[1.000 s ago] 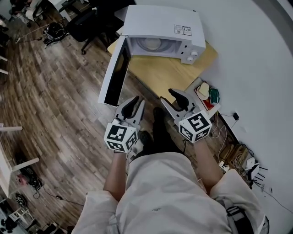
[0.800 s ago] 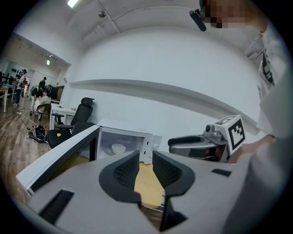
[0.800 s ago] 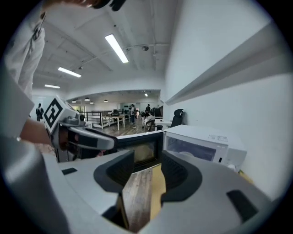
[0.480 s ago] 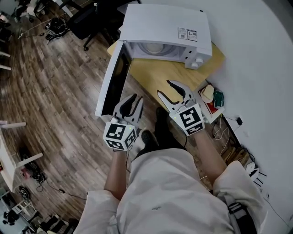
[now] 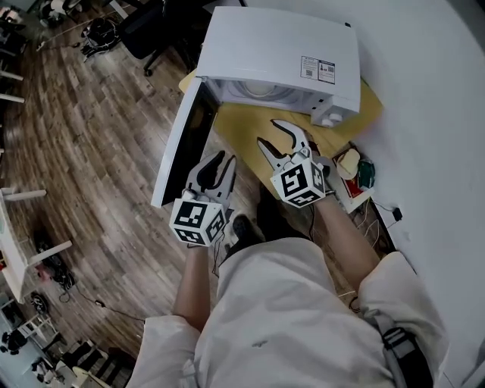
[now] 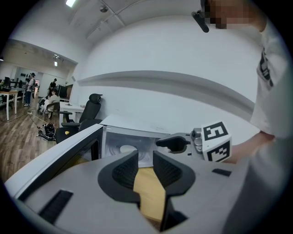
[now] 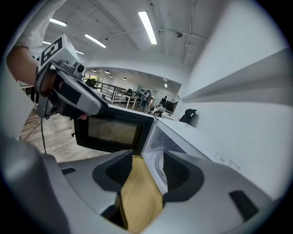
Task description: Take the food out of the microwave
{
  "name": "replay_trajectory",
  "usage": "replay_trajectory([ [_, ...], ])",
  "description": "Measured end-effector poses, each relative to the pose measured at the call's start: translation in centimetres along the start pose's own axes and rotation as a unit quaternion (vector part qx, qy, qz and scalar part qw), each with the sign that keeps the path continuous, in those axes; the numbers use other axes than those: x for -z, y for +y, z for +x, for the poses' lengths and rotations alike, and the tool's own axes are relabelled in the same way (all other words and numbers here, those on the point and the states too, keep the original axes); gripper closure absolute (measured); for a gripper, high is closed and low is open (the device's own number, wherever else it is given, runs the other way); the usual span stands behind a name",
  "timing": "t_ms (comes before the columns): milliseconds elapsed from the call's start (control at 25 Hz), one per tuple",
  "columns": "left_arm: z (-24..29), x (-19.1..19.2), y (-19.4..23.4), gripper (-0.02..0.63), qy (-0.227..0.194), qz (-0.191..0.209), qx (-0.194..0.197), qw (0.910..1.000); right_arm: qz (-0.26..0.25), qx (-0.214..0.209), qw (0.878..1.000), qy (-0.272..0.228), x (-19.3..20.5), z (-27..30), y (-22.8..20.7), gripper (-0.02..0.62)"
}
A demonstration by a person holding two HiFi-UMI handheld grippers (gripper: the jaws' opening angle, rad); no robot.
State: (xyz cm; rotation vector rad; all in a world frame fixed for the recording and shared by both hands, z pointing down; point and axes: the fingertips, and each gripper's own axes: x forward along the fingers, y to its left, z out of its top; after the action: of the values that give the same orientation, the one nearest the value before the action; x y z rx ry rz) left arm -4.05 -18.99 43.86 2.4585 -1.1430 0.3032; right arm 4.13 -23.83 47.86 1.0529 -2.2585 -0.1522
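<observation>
A white microwave (image 5: 280,53) stands on a small wooden table (image 5: 242,129) with its door (image 5: 182,144) swung open to the left. Inside is a pale round plate (image 5: 258,89), also seen in the left gripper view (image 6: 126,149); what lies on it I cannot make out. My right gripper (image 5: 282,142) hovers over the table just before the cavity, jaws opening, nothing between them. My left gripper (image 5: 215,171) hangs near the door's lower edge, jaws slightly apart and empty. In the right gripper view the cavity (image 7: 158,160) shows between the fingers.
A low stand (image 5: 352,163) with small items sits right of the table against the white wall. Cables (image 5: 379,220) trail on the floor there. An office chair (image 5: 148,23) stands behind the microwave. Wooden flooring spreads to the left.
Both grippers moved forward toward the microwave. The right one rolled, went out over the table and spread its jaws wider. The left came closer to the door.
</observation>
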Motion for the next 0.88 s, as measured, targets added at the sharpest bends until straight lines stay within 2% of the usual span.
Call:
replay_trajectory([
  [440, 2.9, 0.6, 1.0, 0.517, 0.001, -0.016, -0.041, 0.9990, -0.097, 0.010, 0.994, 0.048, 4.6, 6.8, -3.1, 0.387],
  [880, 4.1, 2.2, 1.3, 0.517, 0.008, -0.026, -0.063, 0.9976, -0.179, 0.031, 0.980, 0.086, 7.9, 11.8, -4.7, 0.387],
])
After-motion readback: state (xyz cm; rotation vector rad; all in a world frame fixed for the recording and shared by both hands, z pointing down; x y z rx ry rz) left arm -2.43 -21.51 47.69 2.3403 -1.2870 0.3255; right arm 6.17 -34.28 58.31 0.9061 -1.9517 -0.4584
